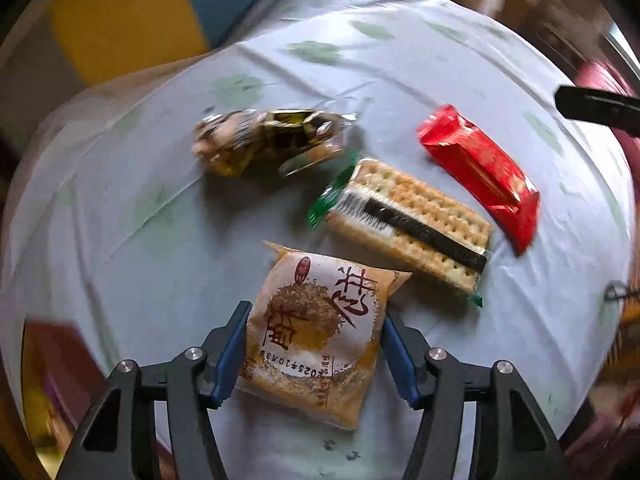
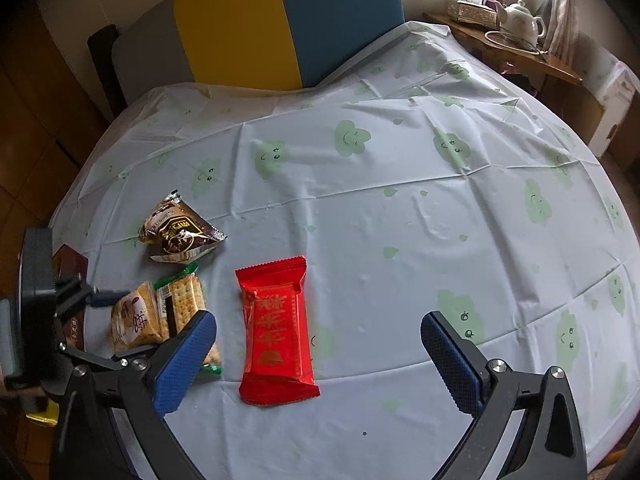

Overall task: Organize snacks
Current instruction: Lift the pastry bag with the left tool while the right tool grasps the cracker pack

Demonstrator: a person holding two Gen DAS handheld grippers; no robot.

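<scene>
Left gripper (image 1: 314, 344) jaws straddling tan pastry packet (image 1: 316, 332), contact unclear. Right gripper (image 2: 320, 360) jaws apart, empty, near red packet (image 2: 276, 332), likely next.

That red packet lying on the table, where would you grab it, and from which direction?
Grip the red packet across its narrow middle, coming straight down from above. It lies flat on the tablecloth, long and slim, with thin crimped ends that would likely slip. Its long sides look clear; the cracker pack lies apart. The open right gripper hovers nearby.
</scene>
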